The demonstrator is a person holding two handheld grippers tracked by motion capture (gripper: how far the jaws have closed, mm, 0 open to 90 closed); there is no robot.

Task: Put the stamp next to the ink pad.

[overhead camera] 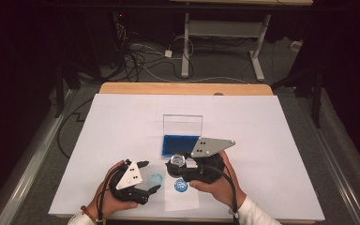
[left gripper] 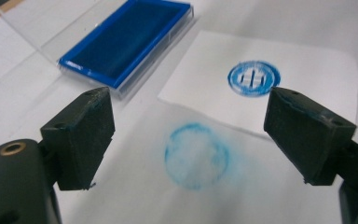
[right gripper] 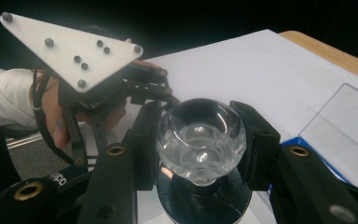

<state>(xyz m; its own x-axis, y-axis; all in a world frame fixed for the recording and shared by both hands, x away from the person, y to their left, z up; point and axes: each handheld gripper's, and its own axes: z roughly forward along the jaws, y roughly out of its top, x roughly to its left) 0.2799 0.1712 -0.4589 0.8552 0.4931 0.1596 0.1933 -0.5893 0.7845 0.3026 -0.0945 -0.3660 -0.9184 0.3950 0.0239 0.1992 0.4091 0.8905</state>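
a clear-knobbed stamp (right gripper: pixel 200 140) is clamped between the jaws of the right claw (overhead camera: pixel 183 165), held just in front of the open blue ink pad (overhead camera: pixel 180 144). the left claw (left gripper: pixel 189 140) is spread wide with nothing between its jaws, above a faint blue ring (left gripper: pixel 196 155) that seems printed on thin paper (overhead camera: pixel 180 199). a sharper blue stamp mark (left gripper: pixel 254 78) is seen on the white sheet beyond, on the worktop (overhead camera: pixel 272 122).
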